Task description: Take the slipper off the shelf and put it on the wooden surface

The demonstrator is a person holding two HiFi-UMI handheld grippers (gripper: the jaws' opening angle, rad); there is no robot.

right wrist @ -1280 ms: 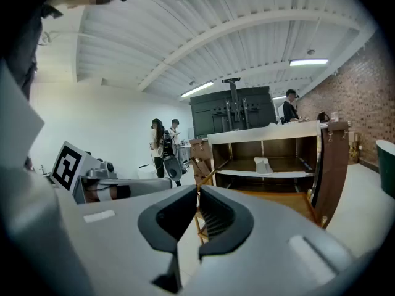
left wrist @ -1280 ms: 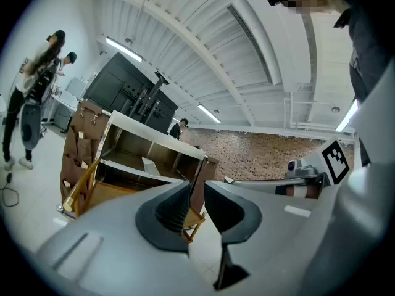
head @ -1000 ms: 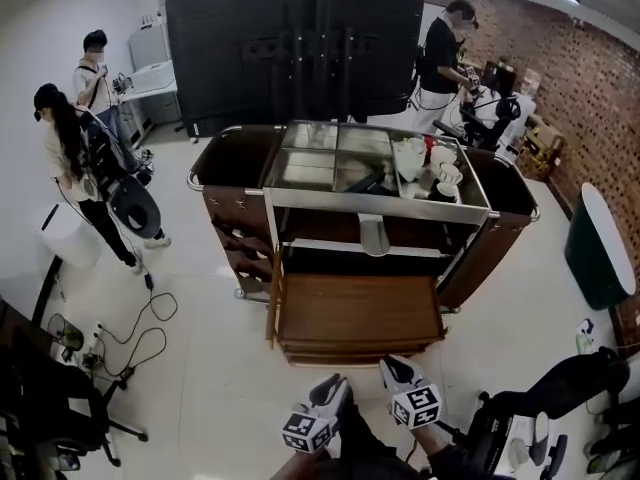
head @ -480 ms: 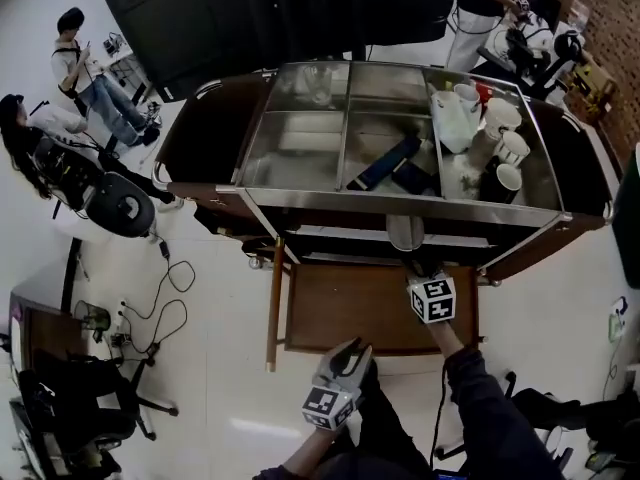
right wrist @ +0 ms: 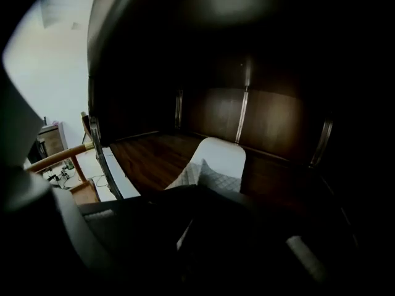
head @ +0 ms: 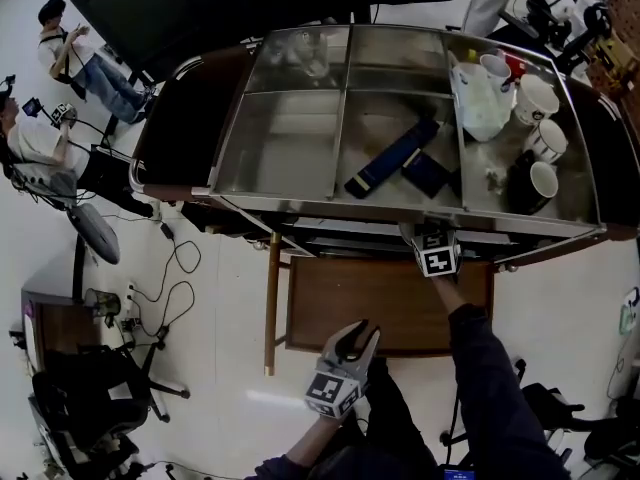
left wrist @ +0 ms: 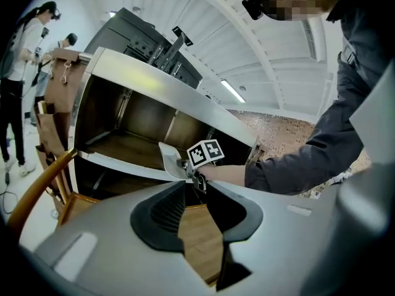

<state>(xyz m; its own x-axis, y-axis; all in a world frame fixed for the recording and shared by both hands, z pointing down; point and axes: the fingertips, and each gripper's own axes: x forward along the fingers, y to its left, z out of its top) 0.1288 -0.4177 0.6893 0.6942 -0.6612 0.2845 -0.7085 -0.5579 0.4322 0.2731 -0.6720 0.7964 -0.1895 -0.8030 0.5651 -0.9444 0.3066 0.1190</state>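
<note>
A pale quilted slipper point(right wrist: 213, 165) lies on the dark shelf point(right wrist: 148, 156) inside the cart. My right gripper point(right wrist: 191, 193) reaches under the cart's top edge point(head: 420, 233); its jaws are closing and grip the slipper's near end. From the left gripper view, the slipper point(left wrist: 170, 159) sticks out over the shelf lip, with the right gripper point(left wrist: 194, 174) at its end. My left gripper point(head: 362, 333) hangs open with nothing in it, over the front of the wooden surface point(head: 380, 303). That wood also shows through its jaws point(left wrist: 200, 239).
The cart's steel top holds mugs point(head: 540, 138), a white jug point(head: 480, 98) and dark flat boxes point(head: 390, 158). A wooden rail point(head: 270, 303) borders the wooden surface's left side. Cables point(head: 170, 288) and a chair point(head: 90, 398) sit on the floor left; people point(head: 70, 48) stand beyond.
The head view has moved in over the cart. My right gripper went from in front of the wooden surface into the shelf, to the slipper. The left gripper stayed low.
</note>
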